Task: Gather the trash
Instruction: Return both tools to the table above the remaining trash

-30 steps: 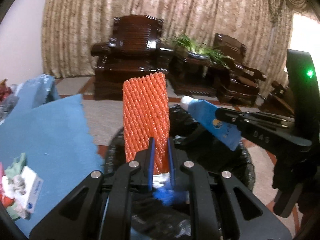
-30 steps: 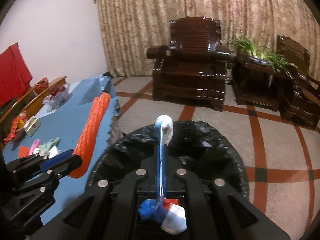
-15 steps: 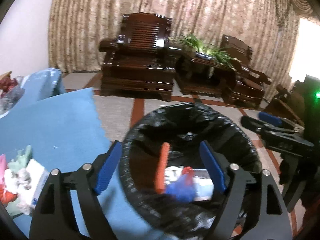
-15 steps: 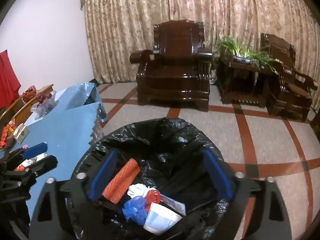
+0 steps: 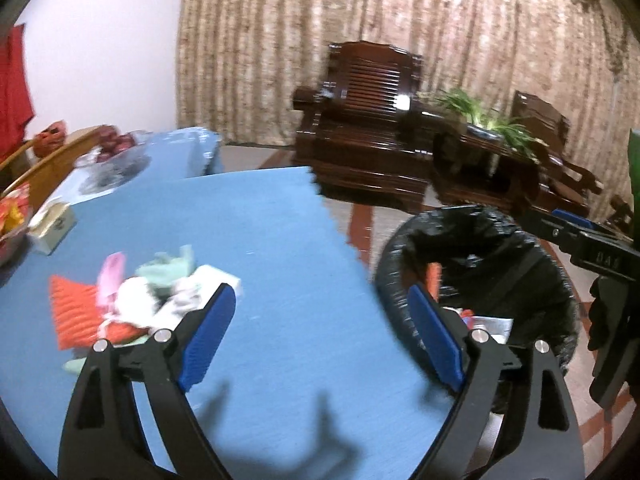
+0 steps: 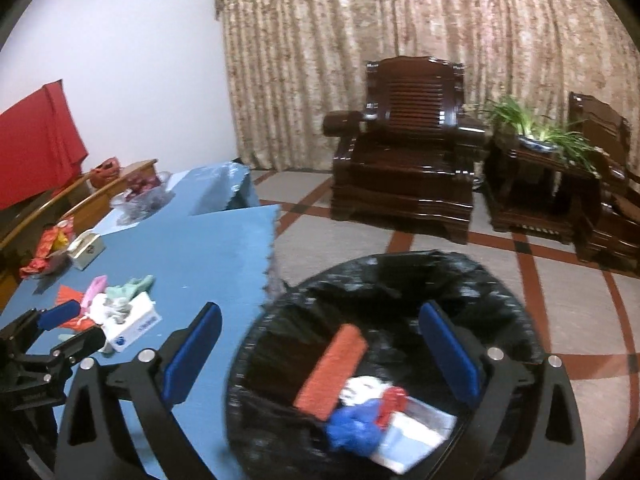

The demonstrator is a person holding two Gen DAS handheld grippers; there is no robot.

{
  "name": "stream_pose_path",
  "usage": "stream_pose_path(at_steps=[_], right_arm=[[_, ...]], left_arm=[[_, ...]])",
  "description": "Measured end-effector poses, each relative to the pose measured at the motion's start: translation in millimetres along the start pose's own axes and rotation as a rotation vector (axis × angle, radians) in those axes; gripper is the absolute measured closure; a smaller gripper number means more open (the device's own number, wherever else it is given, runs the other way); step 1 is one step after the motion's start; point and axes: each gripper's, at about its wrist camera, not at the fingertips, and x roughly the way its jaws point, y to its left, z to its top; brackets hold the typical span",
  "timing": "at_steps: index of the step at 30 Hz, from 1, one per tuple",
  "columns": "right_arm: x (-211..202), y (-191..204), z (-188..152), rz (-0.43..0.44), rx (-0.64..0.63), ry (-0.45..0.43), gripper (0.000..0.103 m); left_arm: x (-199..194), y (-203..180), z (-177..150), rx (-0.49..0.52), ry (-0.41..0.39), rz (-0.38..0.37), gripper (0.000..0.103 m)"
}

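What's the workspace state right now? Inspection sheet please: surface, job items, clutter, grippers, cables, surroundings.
Surface: blue tablecloth covers the table; its zigzag edge sits beside the bin.
Job's things: black-lined trash bin on the floor holds an orange foam net, blue crumpled piece and white wrappers. A trash pile remains on the cloth: orange net, pink and green scraps, small white box.
Clutter: cream box, glass fruit bowl, red snack packets at the table's far side.
Grippers: left gripper jaws wide apart, nothing held, over the cloth; right gripper jaws wide apart, nothing held, over the bin.
Cables: nothing seen.
Surroundings: dark wooden armchairs, potted plant, beige curtains, red cloth.
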Motion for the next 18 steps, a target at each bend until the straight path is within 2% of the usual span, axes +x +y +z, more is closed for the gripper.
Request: stream_pose_path(at_steps=[8,18], right_arm=[[27,62,-5,0.091,-0.05,0.021,0.006],[62,127,-19,0.148,-0.101,0.057,0.006]], left_arm=[[-21,61,-17,-0.066,-0.006,0.123,0.017],[-32,118,-40,-0.139,0.007,0.247,0.018]])
